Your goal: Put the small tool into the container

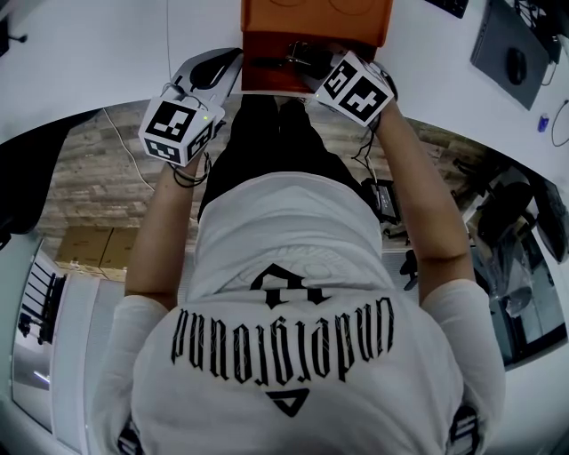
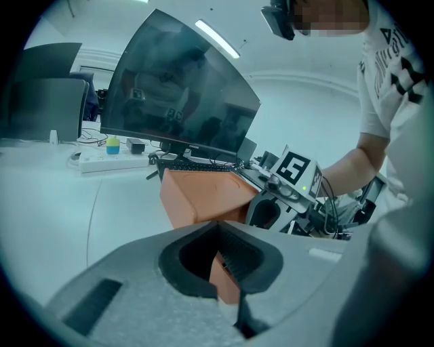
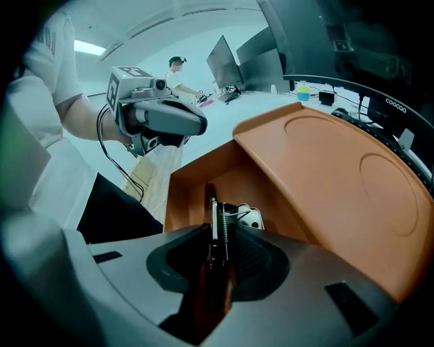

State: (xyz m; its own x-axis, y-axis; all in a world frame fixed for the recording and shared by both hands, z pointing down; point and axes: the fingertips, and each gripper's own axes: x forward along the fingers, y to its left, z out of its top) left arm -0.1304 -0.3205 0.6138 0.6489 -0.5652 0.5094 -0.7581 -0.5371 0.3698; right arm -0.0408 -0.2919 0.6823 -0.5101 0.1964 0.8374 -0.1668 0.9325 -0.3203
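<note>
The orange container [image 1: 316, 18] stands at the white desk's near edge, its open front compartment [image 3: 203, 183] facing me. My right gripper [image 3: 220, 237] is shut on the small tool [image 3: 213, 207], a dark-handled piece with a metal spring. The tool's tip reaches into the open compartment. In the head view the right gripper [image 1: 311, 60] sits at the compartment's mouth. My left gripper [image 1: 216, 73] hovers just left of the container, apart from it. Its jaws [image 2: 220, 261] stand slightly apart with nothing between them, and the container's corner [image 2: 203, 193] shows through the gap.
A pale metal piece [image 3: 252, 217] lies inside the compartment. A large dark monitor [image 2: 176, 101] and a power strip [image 2: 112, 161] stand behind the container. A keyboard [image 1: 449, 7] and a dark pad with a mouse [image 1: 511, 44] lie at the desk's right. Cardboard boxes [image 1: 84, 249] sit on the floor.
</note>
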